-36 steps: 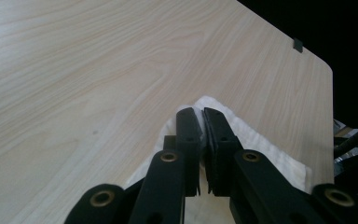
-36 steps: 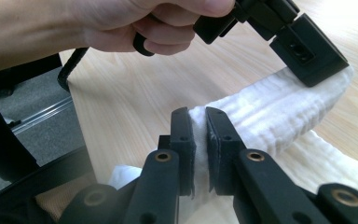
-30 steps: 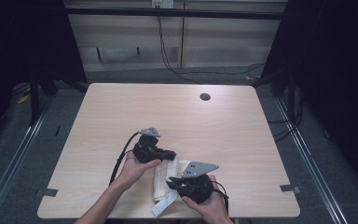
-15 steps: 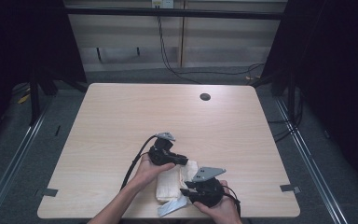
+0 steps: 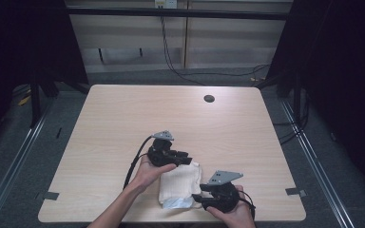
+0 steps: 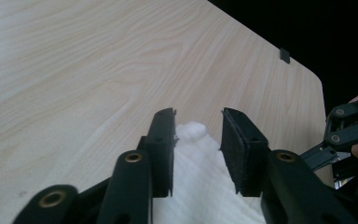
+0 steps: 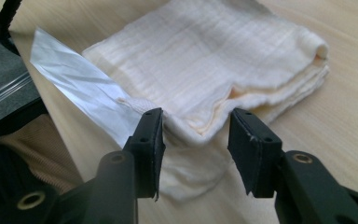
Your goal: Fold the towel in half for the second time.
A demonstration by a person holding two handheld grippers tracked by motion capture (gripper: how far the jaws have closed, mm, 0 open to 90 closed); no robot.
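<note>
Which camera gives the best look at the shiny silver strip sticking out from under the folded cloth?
The right gripper view: the silver strip runs long and bright from under the cream cloth. In the high view it is a small pale patch at the cloth's near edge. The left gripper view gives just a cloth corner between the jaws.

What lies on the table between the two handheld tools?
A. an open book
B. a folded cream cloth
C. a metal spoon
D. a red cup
B: a folded cream cloth lies on the table, with the fingers of each tool open around its corners.
</note>
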